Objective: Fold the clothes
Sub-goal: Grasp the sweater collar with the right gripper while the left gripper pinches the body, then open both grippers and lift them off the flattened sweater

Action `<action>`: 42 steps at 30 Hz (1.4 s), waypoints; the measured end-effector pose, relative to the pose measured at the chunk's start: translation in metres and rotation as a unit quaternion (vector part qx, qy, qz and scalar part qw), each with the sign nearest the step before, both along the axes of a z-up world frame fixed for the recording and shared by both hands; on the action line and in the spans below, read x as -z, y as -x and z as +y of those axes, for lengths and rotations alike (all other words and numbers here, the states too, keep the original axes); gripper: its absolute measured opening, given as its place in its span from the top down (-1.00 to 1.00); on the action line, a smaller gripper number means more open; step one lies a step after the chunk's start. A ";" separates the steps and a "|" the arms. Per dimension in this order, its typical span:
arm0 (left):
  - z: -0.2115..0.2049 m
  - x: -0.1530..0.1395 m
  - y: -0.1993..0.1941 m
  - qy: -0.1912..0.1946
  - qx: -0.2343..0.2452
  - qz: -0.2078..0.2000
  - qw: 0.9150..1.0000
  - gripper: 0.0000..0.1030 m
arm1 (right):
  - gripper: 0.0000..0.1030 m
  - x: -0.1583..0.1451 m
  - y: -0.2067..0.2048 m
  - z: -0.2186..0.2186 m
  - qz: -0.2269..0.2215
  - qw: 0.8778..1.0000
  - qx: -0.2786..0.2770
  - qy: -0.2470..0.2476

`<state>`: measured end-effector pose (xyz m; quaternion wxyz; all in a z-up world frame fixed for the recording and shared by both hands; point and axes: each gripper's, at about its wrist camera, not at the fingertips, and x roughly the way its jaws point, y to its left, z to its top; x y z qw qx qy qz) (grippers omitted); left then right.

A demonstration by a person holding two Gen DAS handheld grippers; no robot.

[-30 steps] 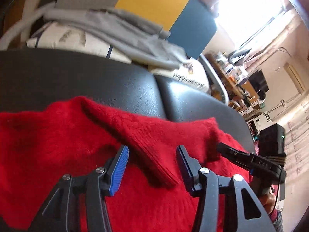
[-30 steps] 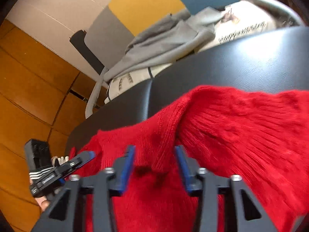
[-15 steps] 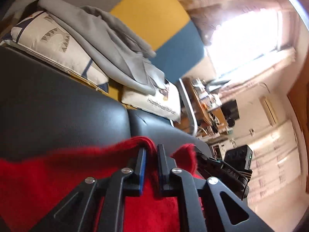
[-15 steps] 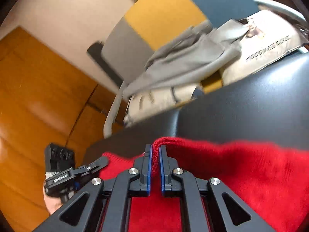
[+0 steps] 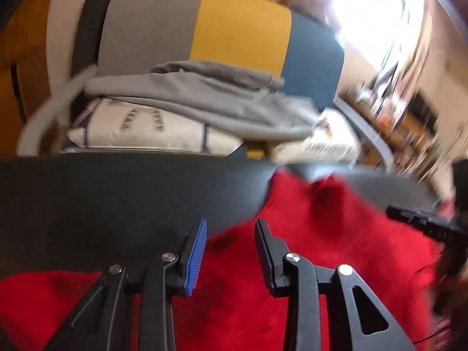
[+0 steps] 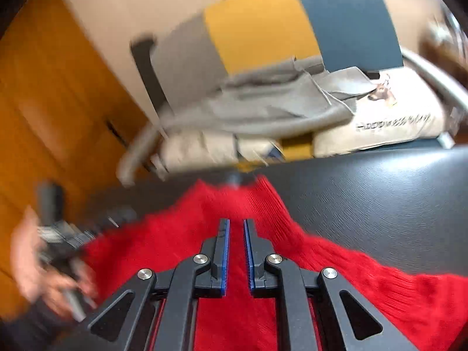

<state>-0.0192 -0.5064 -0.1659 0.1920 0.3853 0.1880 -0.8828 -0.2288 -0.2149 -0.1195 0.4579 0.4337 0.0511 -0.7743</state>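
Observation:
A red knitted sweater (image 5: 336, 242) lies on a black leather surface (image 5: 117, 193). My left gripper (image 5: 231, 234) is open and empty, its jaws apart just above the sweater's edge. In the right wrist view the sweater (image 6: 234, 213) runs out ahead of my right gripper (image 6: 235, 234). Its jaws stand a narrow gap apart with sweater fabric seen through the gap; whether it pinches the fabric is unclear. The right gripper also shows at the right edge of the left wrist view (image 5: 424, 222), and the left gripper, blurred in a hand, at the left of the right wrist view (image 6: 67, 234).
Behind the black surface (image 6: 380, 193) stands a chair with a grey, yellow and blue back (image 5: 239, 29). A grey garment (image 5: 204, 99) and printed cushions (image 5: 140, 128) lie on it. An orange wooden wall (image 6: 44, 102) is at the left. A bright window (image 5: 374, 14) is at the right.
Both grippers were shut on the sweater's edge half a second ago and lifted it. Now the left jaws are open and the sweater lies flat. The right jaws have parted slightly.

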 end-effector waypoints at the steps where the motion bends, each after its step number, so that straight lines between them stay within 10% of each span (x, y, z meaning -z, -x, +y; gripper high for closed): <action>1: 0.001 0.010 -0.002 -0.001 -0.002 -0.019 1.000 0.34 | 0.77 0.011 -0.002 -0.003 0.007 0.999 0.003 -0.033; 6: 0.002 0.027 -0.034 0.005 -0.024 -0.015 1.000 0.34 | 0.87 0.049 -0.009 -0.003 0.060 0.990 0.040 -0.123; 18: 0.033 -0.010 -0.052 0.058 -0.075 -0.007 0.996 0.32 | 0.77 0.023 -0.031 0.025 0.071 0.992 0.084 -0.063; 26: 0.146 -0.020 -0.107 0.057 0.024 0.031 0.998 0.30 | 0.31 -0.009 -0.092 0.147 0.080 0.988 0.130 -0.038; 34: 0.183 0.004 -0.122 0.054 0.041 0.002 0.998 0.28 | 0.20 0.014 -0.113 0.322 0.059 0.952 0.275 -0.117; 42: 0.191 0.016 -0.120 0.049 0.042 -0.018 0.998 0.19 | 0.20 0.017 -0.138 0.326 0.026 0.966 0.244 -0.079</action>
